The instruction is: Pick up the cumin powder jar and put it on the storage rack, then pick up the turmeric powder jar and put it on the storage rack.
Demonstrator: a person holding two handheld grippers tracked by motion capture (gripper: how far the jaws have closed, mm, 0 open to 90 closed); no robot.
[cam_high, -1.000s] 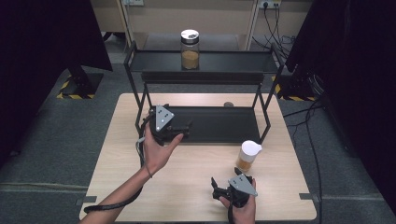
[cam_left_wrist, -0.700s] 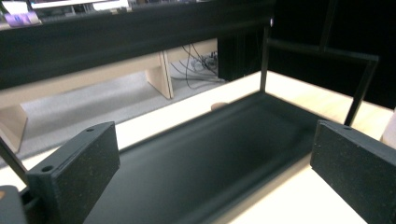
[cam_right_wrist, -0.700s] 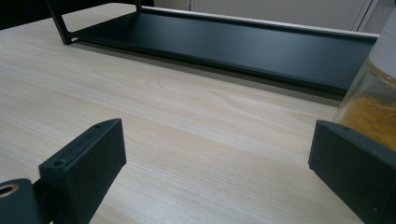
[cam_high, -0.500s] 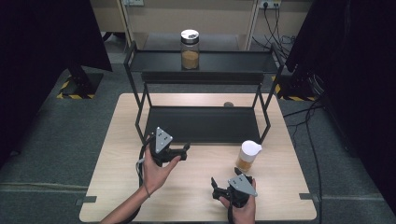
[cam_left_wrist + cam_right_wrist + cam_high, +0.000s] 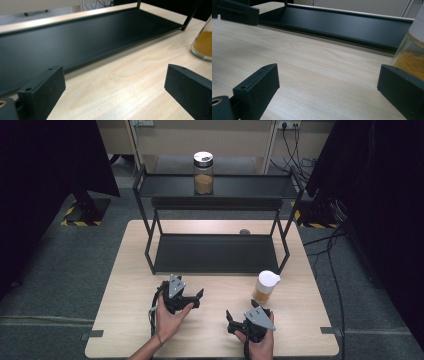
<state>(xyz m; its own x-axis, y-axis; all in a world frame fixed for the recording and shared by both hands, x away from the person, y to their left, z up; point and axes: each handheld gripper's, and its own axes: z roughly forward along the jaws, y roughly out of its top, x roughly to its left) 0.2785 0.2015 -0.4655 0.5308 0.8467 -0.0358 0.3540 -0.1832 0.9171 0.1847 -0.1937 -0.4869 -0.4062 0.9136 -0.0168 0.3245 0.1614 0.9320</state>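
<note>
My right gripper (image 5: 239, 320), jaws spread, sits nearer the upright spice jar (image 5: 264, 288), just ahead to its right.

Black shelf (image 5: 215, 254); pale wood table (image 5: 135, 285); white-capped jar (image 5: 265, 287) of orange powder.

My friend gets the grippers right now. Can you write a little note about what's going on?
Left gripper: open, holding nothing, low over the table in front of the black rack.
Right gripper: open, holding nothing, near the table's front edge, beside the white-lidded jar of orange powder.
That jar stands upright on the table, by the rack's front right leg.
A second jar of brown powder stands on the rack's top shelf.
Done: neither jar is gripped.
Left, probably: grip the white-lidded jar and set it on the rack's bare lower shelf.
</note>
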